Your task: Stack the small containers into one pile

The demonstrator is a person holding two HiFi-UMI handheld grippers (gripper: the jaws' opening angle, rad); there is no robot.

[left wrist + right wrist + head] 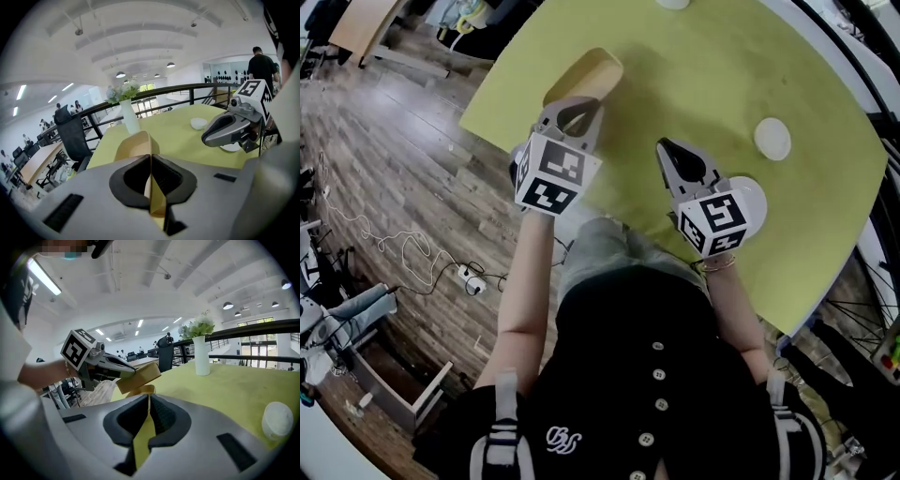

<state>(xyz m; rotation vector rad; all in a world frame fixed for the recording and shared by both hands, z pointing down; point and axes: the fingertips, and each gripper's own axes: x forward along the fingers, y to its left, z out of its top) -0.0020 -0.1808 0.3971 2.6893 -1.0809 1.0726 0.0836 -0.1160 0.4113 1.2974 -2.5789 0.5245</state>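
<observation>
Head view, layout: yellow counter [694, 75] ahead; left claw [579, 105] and right claw [667, 148] sit side by side over its near-left part, well apart.
Left claw: clenched on the near end wall of the tan container [586, 73]; the left gripper view shows the thin wall pinched between the pads.
Right claw: clenched, nothing in it; the right gripper view shows only counter colour through the slit between the jaws.
Tan container, place: beyond the left claw's tips, over the counter's left edge; in the right gripper view it hangs tilted, apparently clear of the surface.
Tan container, look: kraft-brown, open-topped, thin-walled, oblong with a rounded far end; empty as far as visible.
Long axis: continues the left claw's line, away from the person.
Other containers: white bowl [753, 199] just right of the right claw, partly under its marker cube; white tub [772, 138] beyond the bowl, apart from it.
Key relation: both white pieces lie right of the tan one, past the right claw; the right claw is the nearer to them.
Judgement: the carried container likely travels rightward to meet the white ones; the shapes differ, so nesting fit is uncertain.
Risk: a one-wall grip may let the container swing.
</observation>
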